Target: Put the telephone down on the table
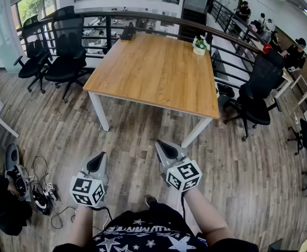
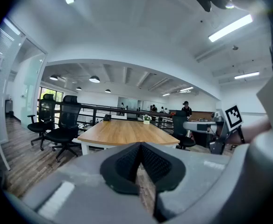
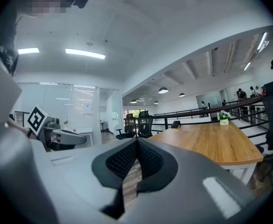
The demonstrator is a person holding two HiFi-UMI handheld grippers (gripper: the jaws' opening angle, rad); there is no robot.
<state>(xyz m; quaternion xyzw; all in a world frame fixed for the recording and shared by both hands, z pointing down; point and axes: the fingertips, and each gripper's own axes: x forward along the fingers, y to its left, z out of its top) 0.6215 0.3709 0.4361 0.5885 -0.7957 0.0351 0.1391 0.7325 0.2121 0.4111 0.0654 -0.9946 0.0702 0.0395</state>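
Head view: telephone (image 1: 128,33) sits at the far edge of the table (image 1: 159,77).
Left gripper (image 1: 96,165): jaws pressed together, holding nothing.
Right gripper (image 1: 167,150): jaws together, holding nothing.

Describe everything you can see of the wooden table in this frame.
The table is large and rectangular: light wood-look top, white legs, standing level on the plank floor. A small white pot of flowers and a dark object, possibly the telephone, sit near its far edge. Black office chairs stand at both sides.
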